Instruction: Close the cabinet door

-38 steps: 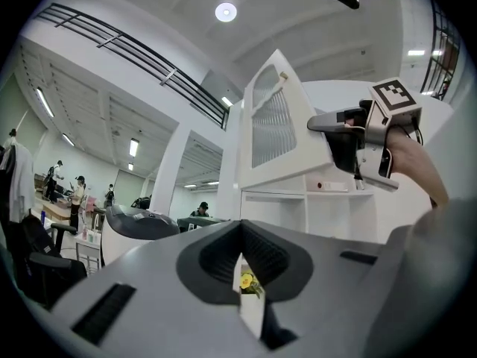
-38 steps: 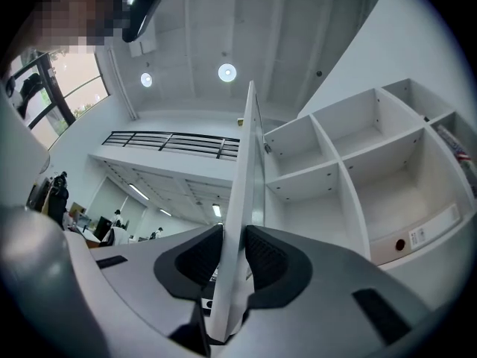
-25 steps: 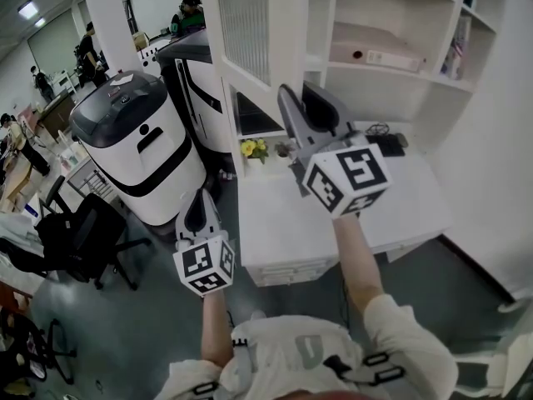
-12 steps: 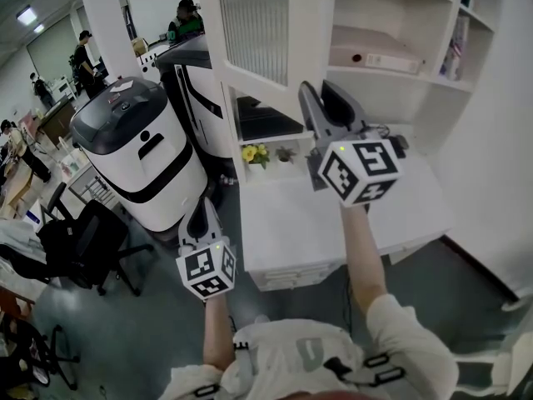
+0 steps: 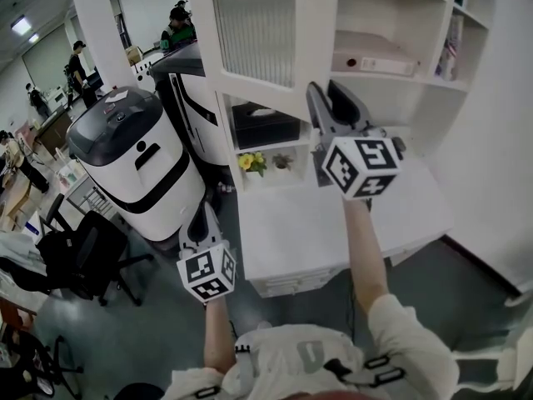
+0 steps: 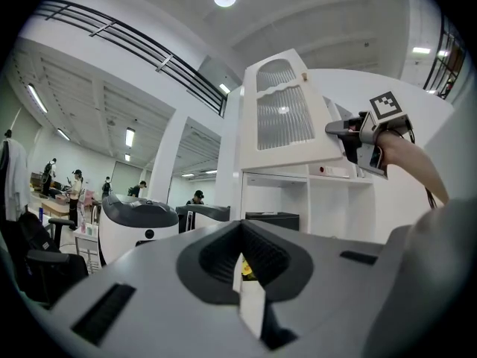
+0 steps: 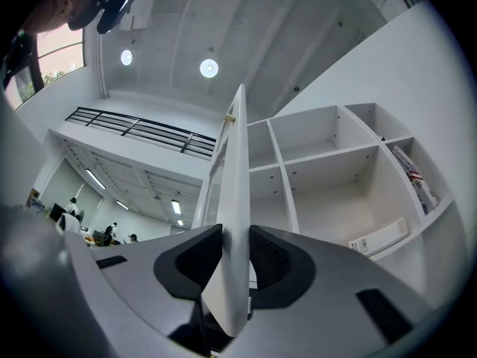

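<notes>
Plainly, the right gripper straddles the lower edge of the cabinet door. Its jaws have just been easing apart a little, yet both pads sit against the white panel with no gap that I can make out, so I read it as a light pinch on the door. From there the panel rises edge-on, up and away from the jaws, its long axis running along the line the gripper points. To the right of that edge in the right gripper view lie the open shelves of the cabinet; to the left is the open room. The coming move turns on exactly that: the door most likely has to swing rightward, toward the shelves, carried by the hand already on it (the hinge side itself I cannot pick out). The left gripper has its jaws drawn to a thin slit with nothing in them. It hangs low, well apart from the door, in front of the white desk. The right hand is clearly the nearer one.
</notes>
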`<state>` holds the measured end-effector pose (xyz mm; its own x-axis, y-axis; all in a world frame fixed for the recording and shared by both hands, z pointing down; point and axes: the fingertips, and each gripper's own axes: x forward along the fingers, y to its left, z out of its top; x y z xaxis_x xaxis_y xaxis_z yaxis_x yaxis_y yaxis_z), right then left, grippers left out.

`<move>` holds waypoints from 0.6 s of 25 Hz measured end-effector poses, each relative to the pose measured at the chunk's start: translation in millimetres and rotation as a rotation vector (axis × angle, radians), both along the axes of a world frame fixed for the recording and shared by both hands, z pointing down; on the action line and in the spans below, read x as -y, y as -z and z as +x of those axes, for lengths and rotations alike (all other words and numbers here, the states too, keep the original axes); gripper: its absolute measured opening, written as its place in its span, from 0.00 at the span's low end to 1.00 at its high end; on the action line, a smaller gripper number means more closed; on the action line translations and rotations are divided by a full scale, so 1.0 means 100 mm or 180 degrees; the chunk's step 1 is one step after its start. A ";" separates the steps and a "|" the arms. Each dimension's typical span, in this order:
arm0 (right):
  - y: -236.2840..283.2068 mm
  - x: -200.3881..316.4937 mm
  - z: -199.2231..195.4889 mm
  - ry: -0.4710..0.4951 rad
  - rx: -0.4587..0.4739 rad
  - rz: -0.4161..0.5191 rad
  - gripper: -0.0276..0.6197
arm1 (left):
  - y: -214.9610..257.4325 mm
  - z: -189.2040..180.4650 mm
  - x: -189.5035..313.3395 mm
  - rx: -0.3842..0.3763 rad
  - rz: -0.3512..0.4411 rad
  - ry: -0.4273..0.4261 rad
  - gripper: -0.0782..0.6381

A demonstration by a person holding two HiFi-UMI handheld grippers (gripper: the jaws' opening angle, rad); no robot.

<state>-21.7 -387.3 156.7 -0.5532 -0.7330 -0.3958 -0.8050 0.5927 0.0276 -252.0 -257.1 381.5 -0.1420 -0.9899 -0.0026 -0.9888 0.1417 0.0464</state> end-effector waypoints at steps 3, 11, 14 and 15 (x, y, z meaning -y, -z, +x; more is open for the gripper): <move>-0.01 0.08 0.05 -0.0049 -0.0013 -0.0013 0.19 | -0.01 0.03 0.05 0.0006 -0.0012 -0.0029 0.12; 0.00 0.35 0.16 -0.0100 -0.0032 -0.0094 0.19 | 0.00 0.06 0.24 0.0007 -0.0011 -0.0065 0.12; 0.00 0.41 0.18 -0.0090 -0.0018 -0.0102 0.19 | -0.01 0.09 0.29 0.0007 -0.0030 -0.0080 0.12; 0.00 0.43 0.19 -0.0089 -0.0012 -0.0101 0.19 | -0.02 0.10 0.30 0.0011 -0.0038 -0.0087 0.12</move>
